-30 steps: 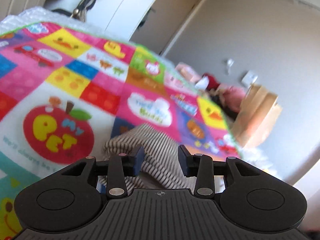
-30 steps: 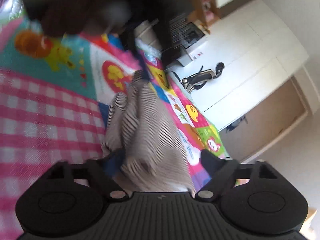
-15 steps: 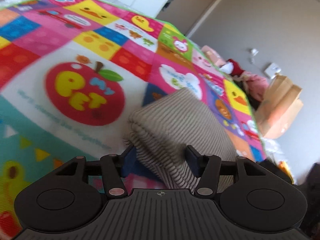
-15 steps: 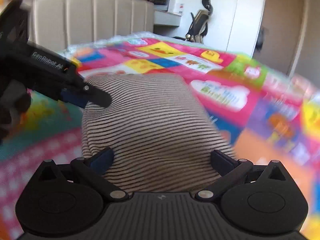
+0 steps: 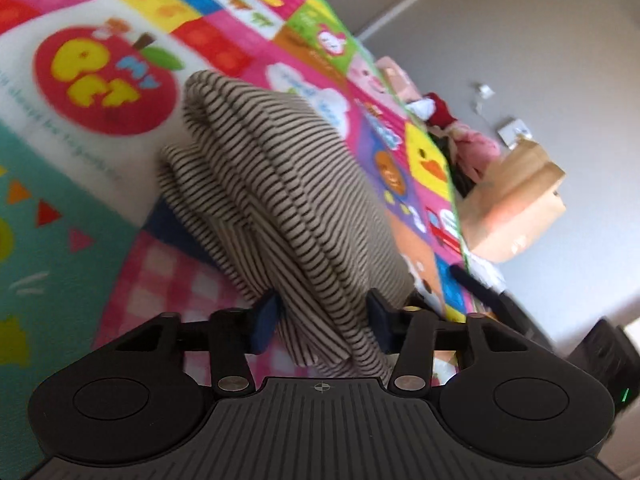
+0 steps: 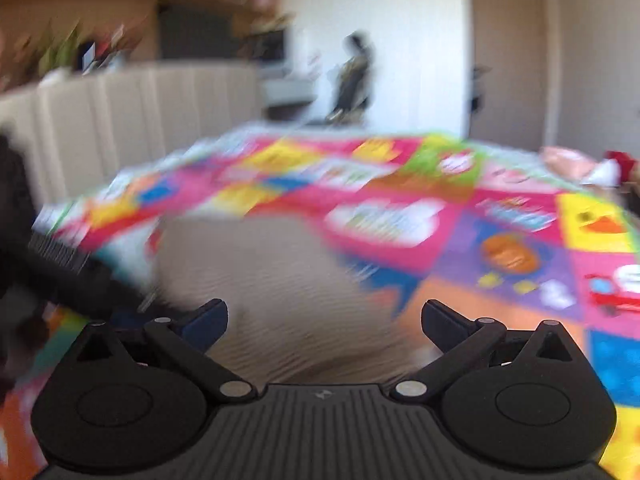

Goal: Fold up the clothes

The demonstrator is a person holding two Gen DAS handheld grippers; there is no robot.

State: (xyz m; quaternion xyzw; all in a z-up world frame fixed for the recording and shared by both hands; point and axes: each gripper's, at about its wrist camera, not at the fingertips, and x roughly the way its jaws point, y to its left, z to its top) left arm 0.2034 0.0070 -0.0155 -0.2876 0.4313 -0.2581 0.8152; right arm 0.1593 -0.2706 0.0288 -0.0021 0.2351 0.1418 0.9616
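A folded beige garment with thin dark stripes (image 5: 280,184) lies on the colourful play mat (image 5: 100,80). Its near end is bunched between the blue pads of my left gripper (image 5: 322,316), which is shut on it. In the right wrist view the same striped garment (image 6: 272,280) is a blurred mass just ahead of my right gripper (image 6: 322,320), whose fingers stand wide open on either side of its near edge. The left gripper's black body (image 6: 60,272) comes in from the left of that view. A dark finger of the right gripper (image 5: 476,284) shows beyond the garment.
A brown paper bag (image 5: 516,204) and a heap of pink and red clothes (image 5: 460,128) sit past the mat's far edge by the grey wall. A padded beige headboard (image 6: 120,120), white cupboards and an office chair (image 6: 352,80) stand behind the mat.
My left gripper has closed on the garment's near end and the bundle now rises toward it. The right gripper has stayed open and swung, so its view is blurred.
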